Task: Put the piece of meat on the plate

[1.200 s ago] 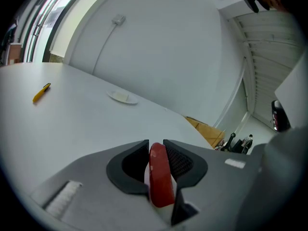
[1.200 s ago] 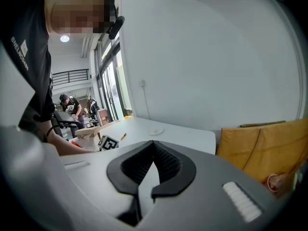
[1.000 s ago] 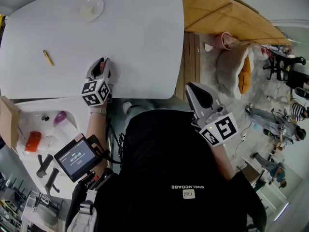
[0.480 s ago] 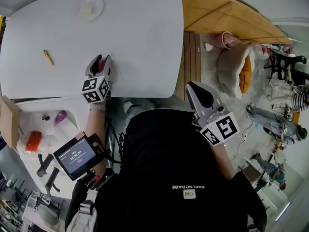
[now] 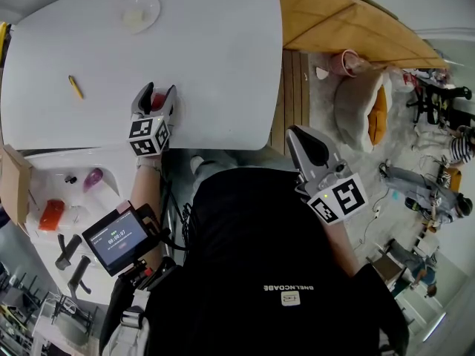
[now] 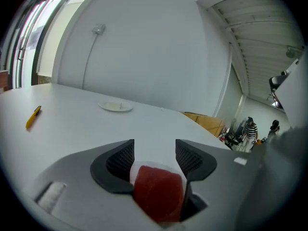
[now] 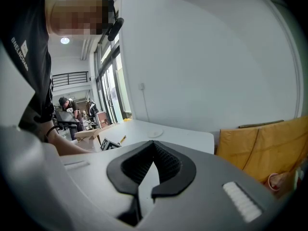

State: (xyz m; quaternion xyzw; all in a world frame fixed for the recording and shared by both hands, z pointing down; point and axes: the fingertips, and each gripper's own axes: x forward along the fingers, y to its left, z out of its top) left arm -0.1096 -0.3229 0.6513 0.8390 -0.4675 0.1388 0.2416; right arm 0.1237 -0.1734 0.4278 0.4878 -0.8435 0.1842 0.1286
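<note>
The left gripper (image 5: 156,93) is opening its fingers around the red, white-edged piece of meat (image 6: 159,191) far from the small round white plate (image 5: 139,13), so it could drop on the big white surface (image 5: 215,65); the right gripper (image 7: 154,148) has its fingers shut, empty.

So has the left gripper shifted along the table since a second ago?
No. The left gripper is as far from the yellow pen as before; its jaws are opening, meat between them.
</note>
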